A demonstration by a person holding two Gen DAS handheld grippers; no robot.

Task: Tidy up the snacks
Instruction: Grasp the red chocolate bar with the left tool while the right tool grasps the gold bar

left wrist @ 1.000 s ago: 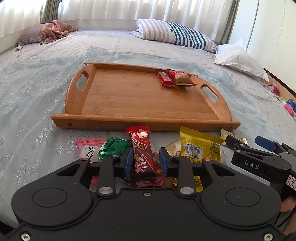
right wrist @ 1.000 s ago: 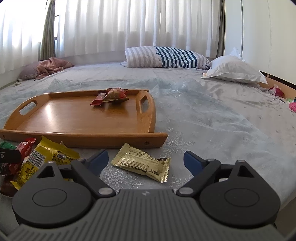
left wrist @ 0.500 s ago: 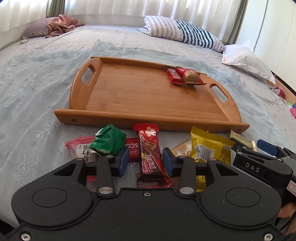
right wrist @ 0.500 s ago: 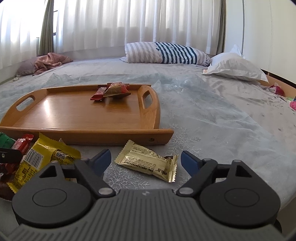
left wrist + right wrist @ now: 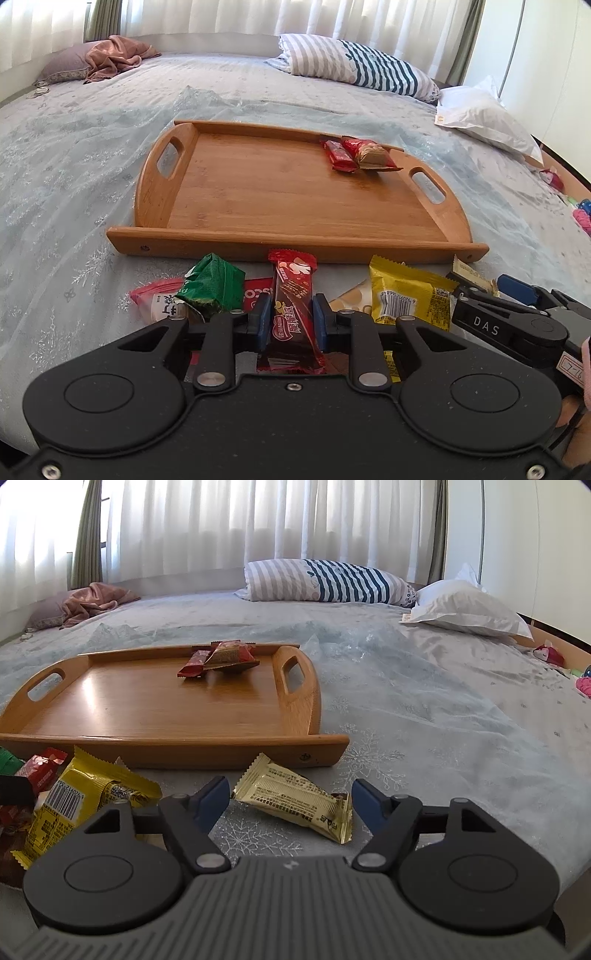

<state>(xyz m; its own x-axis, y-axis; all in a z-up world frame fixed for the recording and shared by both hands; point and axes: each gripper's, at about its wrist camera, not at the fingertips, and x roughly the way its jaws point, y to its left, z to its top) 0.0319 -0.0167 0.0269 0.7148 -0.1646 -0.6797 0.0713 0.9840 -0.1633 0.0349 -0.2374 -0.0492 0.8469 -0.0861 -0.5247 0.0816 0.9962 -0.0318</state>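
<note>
A wooden tray (image 5: 288, 206) lies on the bed with two red snack packs (image 5: 356, 155) at its far right corner; it also shows in the right wrist view (image 5: 147, 716). My left gripper (image 5: 290, 319) is shut on a dark red chocolate bar (image 5: 293, 295), just in front of the tray's near rim. Beside it lie a green pack (image 5: 212, 282), a pink-white pack (image 5: 159, 301) and a yellow pack (image 5: 404, 293). My right gripper (image 5: 290, 803) is open, its fingers either side of a gold pack (image 5: 299, 797) on the sheet.
A striped pillow (image 5: 354, 70) and a white pillow (image 5: 484, 114) lie at the head of the bed. A pink blanket (image 5: 110, 55) is bunched at the far left. Small pink items (image 5: 581, 216) sit at the right edge of the bed.
My left gripper has closed on the dark red bar and lifted it slightly. My right gripper has moved closer over the gold pack, still open.
</note>
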